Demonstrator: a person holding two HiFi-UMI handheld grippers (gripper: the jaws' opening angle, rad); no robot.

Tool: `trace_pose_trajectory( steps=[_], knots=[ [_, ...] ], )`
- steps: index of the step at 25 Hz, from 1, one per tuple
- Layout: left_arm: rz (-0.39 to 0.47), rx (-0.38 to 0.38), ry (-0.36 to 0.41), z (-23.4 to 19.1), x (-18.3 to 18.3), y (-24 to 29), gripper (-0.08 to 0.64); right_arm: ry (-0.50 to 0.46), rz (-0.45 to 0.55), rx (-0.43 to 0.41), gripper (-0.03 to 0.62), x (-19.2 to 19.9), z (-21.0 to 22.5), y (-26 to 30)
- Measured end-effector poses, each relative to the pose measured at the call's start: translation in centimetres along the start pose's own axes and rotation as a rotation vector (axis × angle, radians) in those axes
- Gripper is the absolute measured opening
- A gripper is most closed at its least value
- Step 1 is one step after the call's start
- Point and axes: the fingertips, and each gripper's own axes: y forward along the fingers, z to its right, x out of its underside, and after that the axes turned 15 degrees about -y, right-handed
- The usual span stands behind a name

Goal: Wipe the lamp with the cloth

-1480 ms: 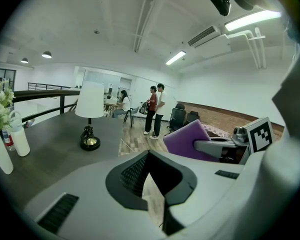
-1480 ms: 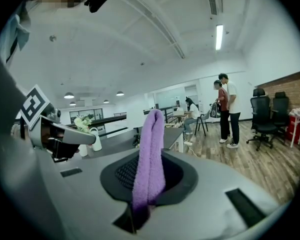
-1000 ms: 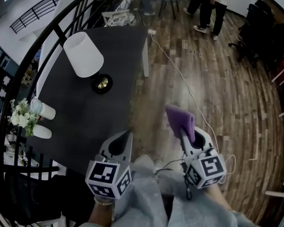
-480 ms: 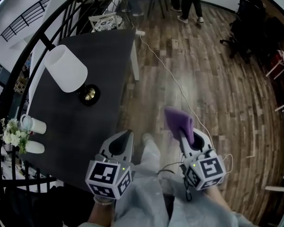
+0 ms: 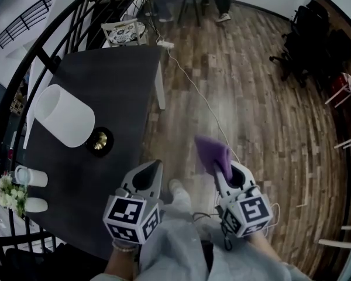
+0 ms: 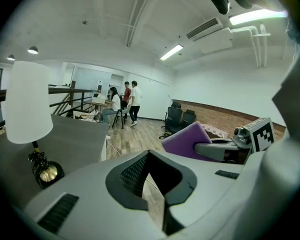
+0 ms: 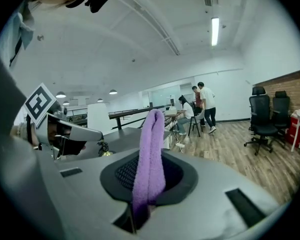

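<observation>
While the person stands off the near corner of the dark table (image 5: 120, 92), both grippers hang over the wooden floor (image 5: 263, 116), short of the tabletop. At the far left a bunch of pale flowers (image 5: 4, 193) sits at the table's edge beside two white cups (image 5: 30, 176), and a black railing (image 5: 24, 69) curves along that side. Past the table's far end stands a chair with a patterned seat (image 5: 124, 33). A white cable (image 5: 194, 91) runs from a power strip (image 5: 165, 44) across the boards toward the person's feet. Further right, people stand at a desk (image 6: 124, 100) in the distance, and black office chairs (image 5: 313, 37) crowd the right wall.

The lamp (image 5: 64, 123) stands on the table left of the grippers, upright in the left gripper view. It has a plain white shade, a thin stem and a round brass base (image 5: 99, 140) on a black foot. In the head view the left gripper (image 5: 147, 170) lies between the lamp and the cloth. Its jaws meet at their tips with only a sliver of floor showing behind them, and they carry nothing. The right gripper (image 5: 223, 168) is clamped on the purple cloth (image 5: 212, 152), which rises from the jaws as a soft folded band. The cloth is well apart from the lamp.
</observation>
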Motion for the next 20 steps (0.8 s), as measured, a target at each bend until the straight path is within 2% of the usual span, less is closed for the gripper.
trace_pose_trajectory(
  steps=[5, 11, 20],
  knots=[
    [0.007, -0.019, -0.016, -2.0, -2.8, 3.6, 0.003, 0.005, -0.006, -0.034, 0.051, -1.5, 1.9, 4.5],
    [0.022, -0.065, -0.055, -5.3, -5.6, 6.6, 0.002, -0.009, -0.005, -0.112, 0.051, -3.3, 3.0, 10.5],
    [0.058, -0.117, -0.074, -9.8, -9.2, 8.5, 0.002, -0.039, 0.032, -0.200, 0.051, -6.4, 2.1, 17.8]
  ],
)
